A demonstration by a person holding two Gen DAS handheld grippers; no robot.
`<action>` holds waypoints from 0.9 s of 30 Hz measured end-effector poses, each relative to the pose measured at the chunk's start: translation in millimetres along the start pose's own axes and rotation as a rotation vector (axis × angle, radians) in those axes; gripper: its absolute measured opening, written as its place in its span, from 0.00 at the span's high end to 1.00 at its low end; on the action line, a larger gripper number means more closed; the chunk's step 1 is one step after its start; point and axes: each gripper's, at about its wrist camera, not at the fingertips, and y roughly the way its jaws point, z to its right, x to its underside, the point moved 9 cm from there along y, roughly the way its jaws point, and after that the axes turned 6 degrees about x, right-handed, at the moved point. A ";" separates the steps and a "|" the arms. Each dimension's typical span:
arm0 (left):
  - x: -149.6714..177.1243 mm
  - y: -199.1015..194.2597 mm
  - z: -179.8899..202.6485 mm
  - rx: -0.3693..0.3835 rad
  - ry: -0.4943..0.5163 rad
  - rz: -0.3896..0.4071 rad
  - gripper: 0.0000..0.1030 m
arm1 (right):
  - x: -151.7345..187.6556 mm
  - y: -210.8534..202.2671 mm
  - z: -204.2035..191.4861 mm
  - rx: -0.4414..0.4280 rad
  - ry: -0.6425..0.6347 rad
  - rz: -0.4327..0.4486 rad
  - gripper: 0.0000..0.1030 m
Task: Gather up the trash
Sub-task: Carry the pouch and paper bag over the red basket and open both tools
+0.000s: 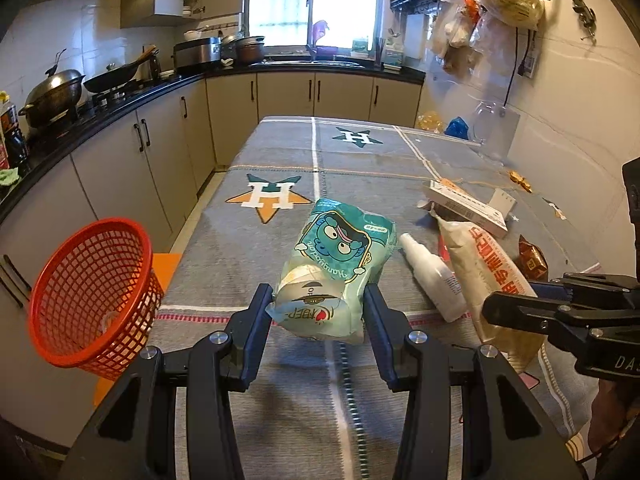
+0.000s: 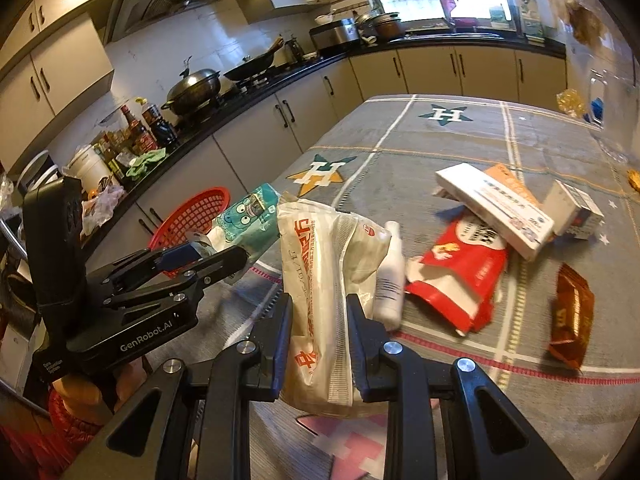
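Teal cartoon wrapper (image 1: 336, 264) pinched in left tool (image 1: 318, 304), cream red-lettered bag (image 2: 316, 300) pinched in right tool (image 2: 318, 312).

Left claw (image 1: 318, 312) is pointing obliquely downward, its fingers (image 1: 256, 312) pressing on a teal packet (image 1: 336, 264); right claw (image 2: 318, 320), alongside and likewise angled down, is clamping a cream wrapper (image 2: 316, 280) between nearly closed fingers (image 2: 282, 324)

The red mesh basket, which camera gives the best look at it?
The left wrist view: the red mesh basket shows nearly whole beside the table's edge, tilted with its open mouth visible. In the right wrist view the left gripper and its teal packet hide most of it.
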 end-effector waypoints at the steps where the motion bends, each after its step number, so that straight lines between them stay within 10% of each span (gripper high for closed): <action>1: 0.2 -0.8 -2.2 -0.002 -0.004 0.001 0.57 | -0.7 2.2 -2.8 -0.001 -0.005 -0.003 0.72; 27: -2.0 -38.0 -103.9 -0.103 -0.153 0.076 0.57 | -33.4 57.1 -81.6 -0.065 -0.113 -0.074 0.72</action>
